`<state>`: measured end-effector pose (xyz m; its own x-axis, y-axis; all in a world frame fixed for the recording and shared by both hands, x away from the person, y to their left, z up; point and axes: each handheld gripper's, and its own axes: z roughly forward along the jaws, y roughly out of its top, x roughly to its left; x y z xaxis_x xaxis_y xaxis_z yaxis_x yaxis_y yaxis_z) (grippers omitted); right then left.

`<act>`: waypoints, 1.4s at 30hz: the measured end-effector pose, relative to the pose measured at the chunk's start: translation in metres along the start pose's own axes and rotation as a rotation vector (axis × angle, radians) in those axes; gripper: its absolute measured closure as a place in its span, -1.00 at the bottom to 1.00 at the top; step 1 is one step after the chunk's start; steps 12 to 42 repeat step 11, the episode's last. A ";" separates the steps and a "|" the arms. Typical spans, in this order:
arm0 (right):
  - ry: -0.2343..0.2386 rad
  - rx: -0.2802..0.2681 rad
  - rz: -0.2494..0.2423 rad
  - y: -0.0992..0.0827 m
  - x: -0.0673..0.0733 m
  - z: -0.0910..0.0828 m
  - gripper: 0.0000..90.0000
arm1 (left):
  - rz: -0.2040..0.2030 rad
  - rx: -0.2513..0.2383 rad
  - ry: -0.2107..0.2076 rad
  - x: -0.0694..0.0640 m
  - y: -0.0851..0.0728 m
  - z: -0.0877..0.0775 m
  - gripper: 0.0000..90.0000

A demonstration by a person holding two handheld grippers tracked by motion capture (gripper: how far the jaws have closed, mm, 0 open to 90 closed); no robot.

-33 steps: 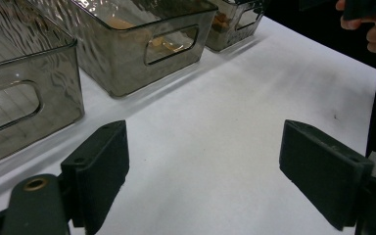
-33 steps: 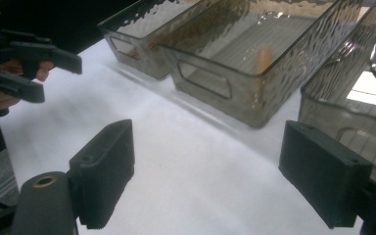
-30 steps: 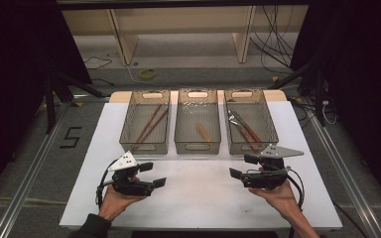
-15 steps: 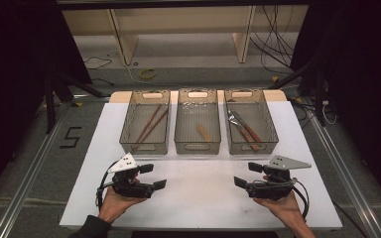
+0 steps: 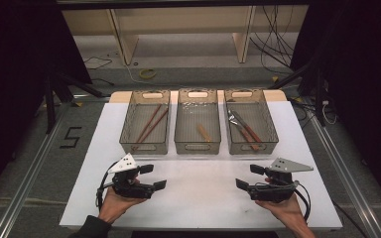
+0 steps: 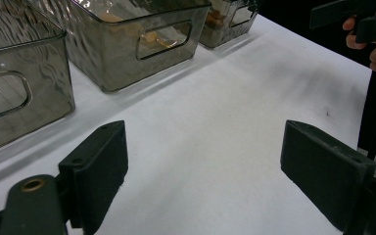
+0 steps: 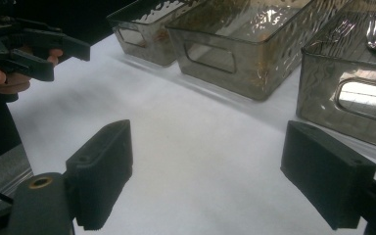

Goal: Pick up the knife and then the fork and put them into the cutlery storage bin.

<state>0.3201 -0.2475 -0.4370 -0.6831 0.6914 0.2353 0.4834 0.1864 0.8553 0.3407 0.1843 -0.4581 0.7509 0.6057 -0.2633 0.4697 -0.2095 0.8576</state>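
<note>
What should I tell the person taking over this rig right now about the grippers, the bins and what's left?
Left gripper: open, holding nothing, low over the white table mat at its near left.
Right gripper: open, holding nothing, at the near right.
Three clear smoky plastic bins in a row at the far side: left bin holds brown chopsticks, middle bin a short brown wooden piece, right bin metal cutlery with brown handles.
Done: every utensil in view lies in a bin.
Left: no loose item shows on the mat.

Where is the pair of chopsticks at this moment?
In the high view, the chopsticks lie diagonally inside the left bin, beside the middle bin, far beyond the left gripper.
</note>
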 end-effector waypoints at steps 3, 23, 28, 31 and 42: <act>0.001 -0.001 -0.003 0.000 -0.001 0.000 -0.56 | 0.004 0.003 -0.001 0.000 0.000 0.000 -0.62; -0.006 0.002 0.001 0.000 -0.002 0.000 -0.56 | -0.004 -0.001 0.001 0.001 0.000 0.000 -0.62; -0.006 0.002 0.001 0.000 -0.002 0.000 -0.56 | -0.004 -0.001 0.001 0.001 0.000 0.000 -0.62; -0.006 0.002 0.001 0.000 -0.002 0.000 -0.56 | -0.004 -0.001 0.001 0.001 0.000 0.000 -0.62; -0.006 0.002 0.001 0.000 -0.002 0.000 -0.56 | -0.004 -0.001 0.001 0.001 0.000 0.000 -0.62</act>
